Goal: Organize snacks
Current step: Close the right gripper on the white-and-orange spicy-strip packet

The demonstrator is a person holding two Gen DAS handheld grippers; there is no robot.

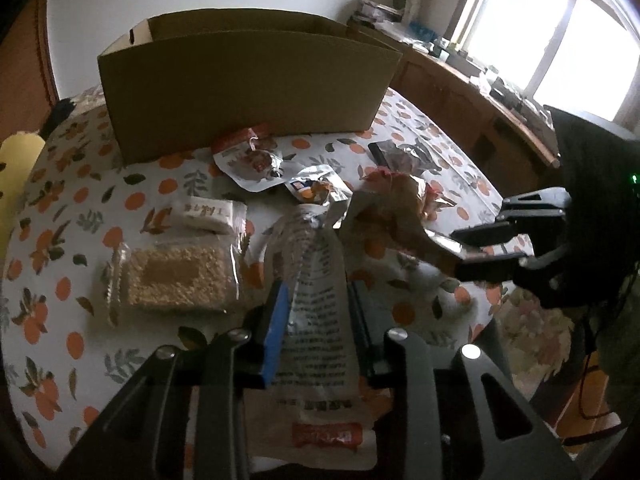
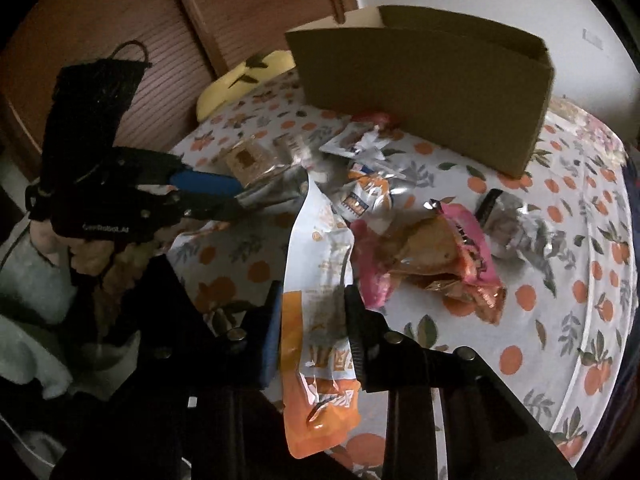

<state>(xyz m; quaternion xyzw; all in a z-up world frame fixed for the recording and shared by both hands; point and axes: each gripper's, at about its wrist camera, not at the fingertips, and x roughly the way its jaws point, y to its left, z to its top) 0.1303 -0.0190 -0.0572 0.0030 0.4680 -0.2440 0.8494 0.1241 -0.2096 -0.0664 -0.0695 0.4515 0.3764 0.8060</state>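
Left tongs (image 1: 316, 312) pinch a white printed pouch (image 1: 316, 320); right tongs (image 2: 312, 332) clamp an orange-and-white pouch (image 2: 320, 320), both lifted off the floral counter (image 1: 60, 280), likely bound for the open cardboard box (image 1: 248, 80) behind the scattered snack packets (image 1: 252, 160).

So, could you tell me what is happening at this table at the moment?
A person is sorting snack packets with a handheld claw in each hand. The left claw is shut on a white printed pouch, and the right claw is shut on an orange-and-white pouch. Several other packets, including a grain bar pack, lie scattered on the orange-print tablecloth in front of an open cardboard box.
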